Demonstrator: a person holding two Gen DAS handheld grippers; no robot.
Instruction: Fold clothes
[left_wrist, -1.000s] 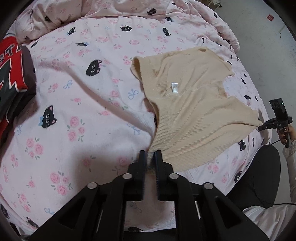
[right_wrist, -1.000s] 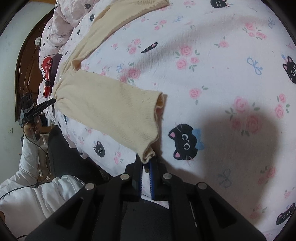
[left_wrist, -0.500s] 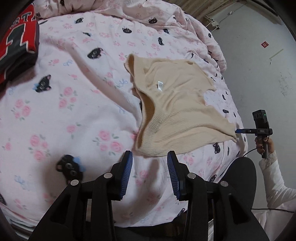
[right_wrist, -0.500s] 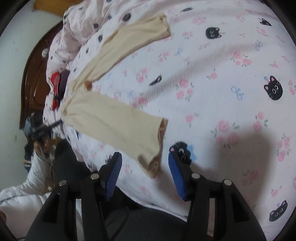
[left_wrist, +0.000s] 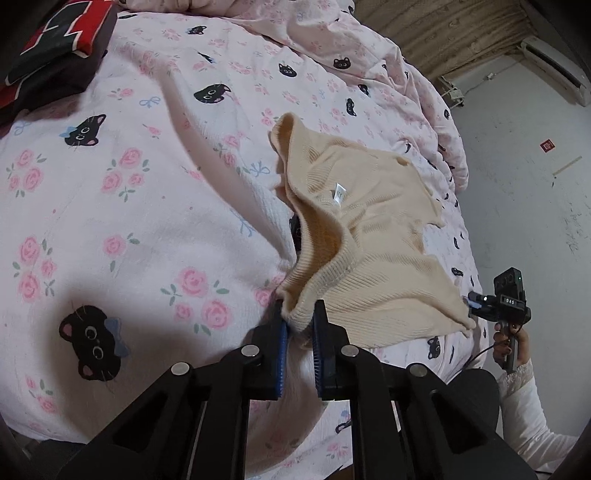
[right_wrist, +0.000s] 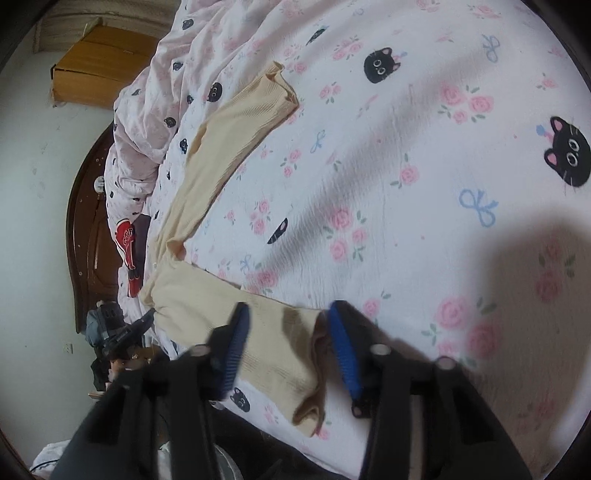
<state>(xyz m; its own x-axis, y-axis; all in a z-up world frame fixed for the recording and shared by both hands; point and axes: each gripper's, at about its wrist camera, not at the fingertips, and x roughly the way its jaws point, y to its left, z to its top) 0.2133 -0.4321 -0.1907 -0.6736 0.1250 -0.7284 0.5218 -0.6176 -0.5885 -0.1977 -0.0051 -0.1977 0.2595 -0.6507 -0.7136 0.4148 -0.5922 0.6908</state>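
The left claw (left_wrist: 298, 325) is closing, its 2 blue-padded fingers (left_wrist: 282, 343) pinching the ribbed hem corner of the cream knit top (left_wrist: 369, 236). The right claw (right_wrist: 291, 332) is also closing, but its pads stand apart on either side of a sleeve cuff (right_wrist: 295, 354) of the same top without pressing it; this view is blurred. The top lies spread on the bed (left_wrist: 129, 206), whose pink sheet bears roses, bows and black cats, its other sleeve (right_wrist: 236, 129) stretched toward the bunched duvet (right_wrist: 155, 122). A red and black folded garment (left_wrist: 55, 48) sits at the far left corner of the bed.
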